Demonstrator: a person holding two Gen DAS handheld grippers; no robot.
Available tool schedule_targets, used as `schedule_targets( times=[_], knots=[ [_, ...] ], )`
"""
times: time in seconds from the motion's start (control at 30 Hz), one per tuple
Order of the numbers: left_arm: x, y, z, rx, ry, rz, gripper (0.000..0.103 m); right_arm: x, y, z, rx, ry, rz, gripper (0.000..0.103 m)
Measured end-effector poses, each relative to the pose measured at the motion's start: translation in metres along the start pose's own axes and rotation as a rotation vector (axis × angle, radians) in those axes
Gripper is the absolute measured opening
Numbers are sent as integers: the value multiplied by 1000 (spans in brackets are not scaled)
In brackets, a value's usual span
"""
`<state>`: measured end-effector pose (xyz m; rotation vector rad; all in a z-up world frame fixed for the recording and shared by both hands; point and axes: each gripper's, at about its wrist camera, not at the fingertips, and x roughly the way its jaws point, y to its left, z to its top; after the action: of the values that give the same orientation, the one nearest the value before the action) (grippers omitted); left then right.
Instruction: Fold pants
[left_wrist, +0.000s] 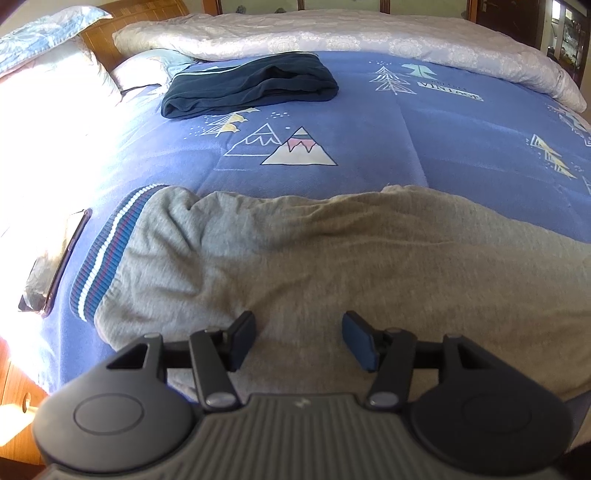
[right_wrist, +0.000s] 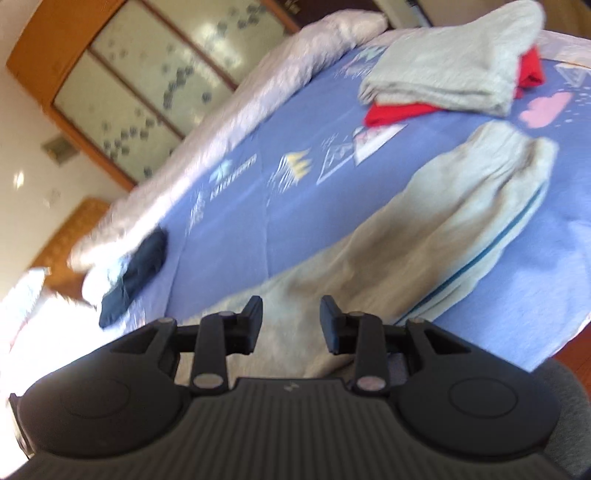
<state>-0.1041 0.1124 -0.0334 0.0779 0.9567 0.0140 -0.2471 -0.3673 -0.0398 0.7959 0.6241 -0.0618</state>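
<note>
Your left gripper (left_wrist: 299, 341) and right gripper (right_wrist: 291, 321) both hover with jaws apart and empty over the grey pants (left_wrist: 295, 251), which lie lengthwise on the blue bedspread (left_wrist: 369, 147). The pants look soft, light and limp, so pinch the striped waistband (left_wrist: 107, 247) and a leg hem; expect sagging.

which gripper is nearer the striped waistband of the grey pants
Left. The left gripper hangs open over the grey pants just right of the waistband. The right gripper, also open, is over the pants toward the legs; no waistband shows in its view.
</note>
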Motion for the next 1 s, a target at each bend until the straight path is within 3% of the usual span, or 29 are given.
schedule_targets(
  times=[0.2,0.27,0.47,0.53,0.77,1.0],
  knots=[
    [-20,-10,8,-24,-38,-119,54,-44,-45,10,184,-129,6,44],
    [-25,-19,12,-10,-48,-152,54,-56,-60,8,247,-162,0,54],
    [-28,-52,20,38,-22,-226,54,-64,-98,-6,394,-183,-33,56],
    [-27,-60,20,49,-6,-235,54,-64,-109,-6,429,-189,-38,62],
    [-25,-71,15,61,38,-225,54,-39,-131,12,486,-207,-48,66],
    [-24,-80,18,65,72,-230,54,-9,-130,35,407,-211,-26,63]
  ],
)
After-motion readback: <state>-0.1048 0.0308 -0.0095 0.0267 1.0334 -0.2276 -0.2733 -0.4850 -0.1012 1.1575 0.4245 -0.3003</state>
